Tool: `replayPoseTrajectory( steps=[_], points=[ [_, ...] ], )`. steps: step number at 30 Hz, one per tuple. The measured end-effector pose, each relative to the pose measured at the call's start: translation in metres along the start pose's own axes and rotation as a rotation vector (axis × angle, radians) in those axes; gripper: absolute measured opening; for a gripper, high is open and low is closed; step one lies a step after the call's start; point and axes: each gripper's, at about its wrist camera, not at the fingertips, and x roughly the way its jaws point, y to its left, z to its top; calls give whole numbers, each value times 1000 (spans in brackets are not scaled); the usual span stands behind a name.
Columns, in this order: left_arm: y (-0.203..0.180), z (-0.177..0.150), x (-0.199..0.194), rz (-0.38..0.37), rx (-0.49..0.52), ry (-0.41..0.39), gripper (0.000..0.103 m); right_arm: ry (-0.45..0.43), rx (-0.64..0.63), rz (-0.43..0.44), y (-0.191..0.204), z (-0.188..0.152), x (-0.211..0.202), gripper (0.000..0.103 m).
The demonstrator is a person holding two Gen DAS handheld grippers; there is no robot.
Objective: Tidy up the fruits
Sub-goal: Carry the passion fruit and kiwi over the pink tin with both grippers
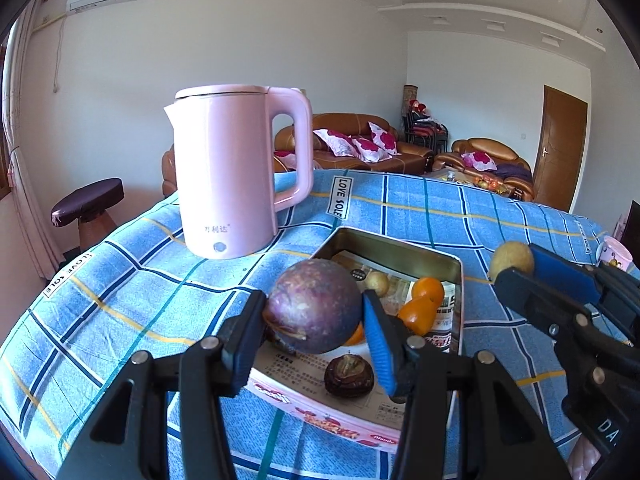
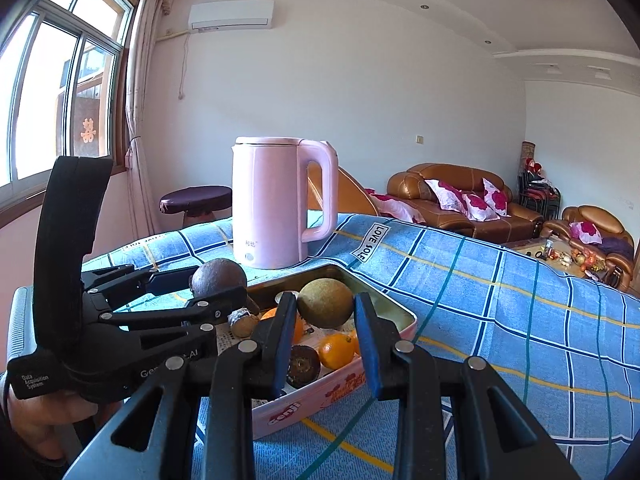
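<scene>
My left gripper (image 1: 316, 316) is shut on a purple passion fruit (image 1: 314, 306) and holds it above the near end of a pink metal tin (image 1: 400, 246). The tin holds small oranges (image 1: 424, 306), a pale yellow fruit (image 1: 377, 282) and a dark brown fruit (image 1: 349, 376). My right gripper (image 2: 325, 312) is shut on a yellow-green round fruit (image 2: 325, 302) above the same tin (image 2: 384, 300). The left gripper (image 2: 208, 286) shows at the left of the right wrist view, and the right gripper (image 1: 514, 268) at the right of the left wrist view.
A pink electric kettle (image 1: 228, 172) stands on the blue checked tablecloth (image 1: 132, 296) behind and left of the tin. A cup (image 1: 614, 254) sits at the table's far right. A stool (image 1: 88, 200), sofas and a window lie beyond the table.
</scene>
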Motion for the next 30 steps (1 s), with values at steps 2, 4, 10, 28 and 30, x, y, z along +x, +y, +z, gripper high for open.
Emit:
replayPoseTrajectory(
  steps=[2,4,10,28,30],
  points=[
    [2,0,2,4,-3,6,50,6,-3,5,3,-1,3,32],
    [5,-1,3,9,-4,9,50,12,-5,10,6,-1,5,32],
    [14,-1,7,26,-11,25,50,30,-3,24,11,-3,16,32],
    [14,-7,23,9,49,100,50,136,18,42,20,-14,42,32],
    [13,-8,26,15,58,111,50,145,23,46,19,-15,44,32]
  ],
)
